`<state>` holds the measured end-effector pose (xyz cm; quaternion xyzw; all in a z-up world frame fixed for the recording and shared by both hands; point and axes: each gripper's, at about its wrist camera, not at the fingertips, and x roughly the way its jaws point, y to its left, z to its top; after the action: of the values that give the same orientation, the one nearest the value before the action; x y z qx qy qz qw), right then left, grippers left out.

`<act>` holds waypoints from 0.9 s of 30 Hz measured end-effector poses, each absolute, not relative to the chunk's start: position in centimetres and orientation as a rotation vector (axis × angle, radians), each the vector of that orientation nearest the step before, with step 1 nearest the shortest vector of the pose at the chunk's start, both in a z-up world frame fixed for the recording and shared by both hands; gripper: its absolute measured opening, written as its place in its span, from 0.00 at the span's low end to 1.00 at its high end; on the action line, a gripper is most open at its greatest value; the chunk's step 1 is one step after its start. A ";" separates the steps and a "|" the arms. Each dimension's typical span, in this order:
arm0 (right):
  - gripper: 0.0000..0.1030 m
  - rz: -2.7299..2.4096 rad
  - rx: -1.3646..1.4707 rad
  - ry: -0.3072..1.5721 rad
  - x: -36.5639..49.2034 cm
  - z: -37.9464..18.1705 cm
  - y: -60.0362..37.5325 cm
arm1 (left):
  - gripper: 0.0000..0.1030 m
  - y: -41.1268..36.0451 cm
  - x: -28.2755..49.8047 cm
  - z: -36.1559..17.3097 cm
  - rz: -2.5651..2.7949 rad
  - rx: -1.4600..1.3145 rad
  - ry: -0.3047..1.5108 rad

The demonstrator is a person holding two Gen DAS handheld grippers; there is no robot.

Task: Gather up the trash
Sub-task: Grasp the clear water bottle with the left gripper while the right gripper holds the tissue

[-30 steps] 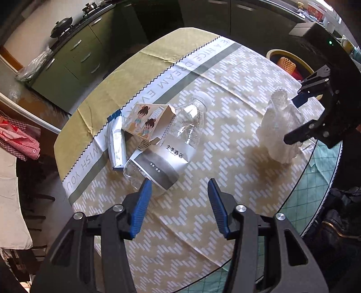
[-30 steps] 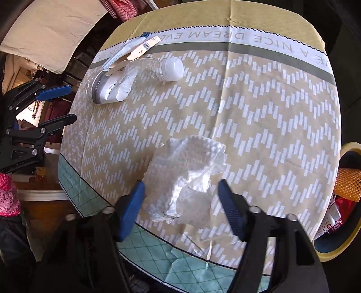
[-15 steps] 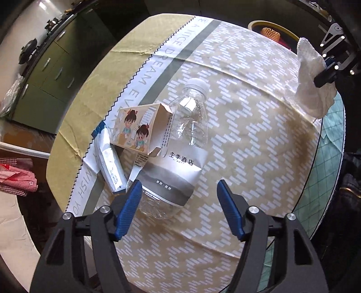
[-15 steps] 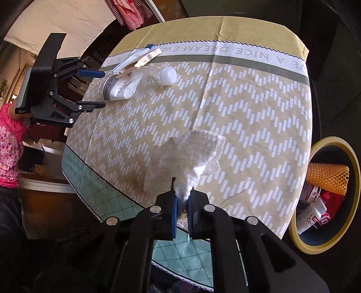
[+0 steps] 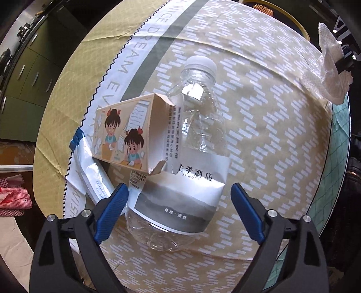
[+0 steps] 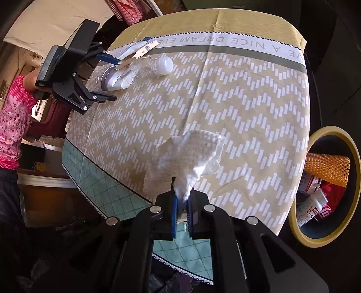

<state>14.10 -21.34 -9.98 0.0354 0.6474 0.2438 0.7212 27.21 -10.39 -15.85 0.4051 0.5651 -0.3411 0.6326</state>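
Note:
An empty clear plastic bottle point(image 5: 187, 171) with a grey label lies on the table. My left gripper point(image 5: 180, 209) is open, its jaws either side of the bottle's base. A small cartoon carton point(image 5: 128, 133) leans on the bottle, and a white wrapper point(image 5: 92, 173) lies to its left. My right gripper point(image 6: 182, 202) is shut on a crumpled white tissue point(image 6: 189, 155) and holds it above the table's near edge. The tissue also shows in the left wrist view point(image 5: 331, 65). The bottle point(image 6: 133, 72) and left gripper point(image 6: 110, 78) show in the right wrist view.
A yellow-rimmed bin point(image 6: 338, 135) with trash inside stands on the floor to the right of the table; its rim point(image 5: 282, 9) also shows in the left wrist view. A patterned cloth point(image 6: 237, 90) covers the table. Dark cabinets point(image 5: 29, 74) stand beyond.
My left gripper has moved down closer around the bottle's base. My right gripper, shut on the tissue half a second ago, has lifted it higher off the table.

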 end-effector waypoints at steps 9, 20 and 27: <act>0.08 0.550 0.069 1.451 13.9 -10.8 -20.8 | 0.79 -11.5 29.7 -17.6 -0.790 0.929 1.312; 0.08 0.559 0.074 1.434 13.3 -10.3 -21.3 | 0.77 -12.3 24.6 -16.1 -0.791 0.906 1.201; 0.08 0.532 0.101 1.401 12.5 -9.3 -23.2 | 0.75 -11.5 20.6 -13.7 -0.786 0.864 1.129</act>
<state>12.49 -23.18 -9.33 0.0457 0.6365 0.2416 0.7310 20.57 -11.53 -13.74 0.3859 0.5046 -0.3511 0.6879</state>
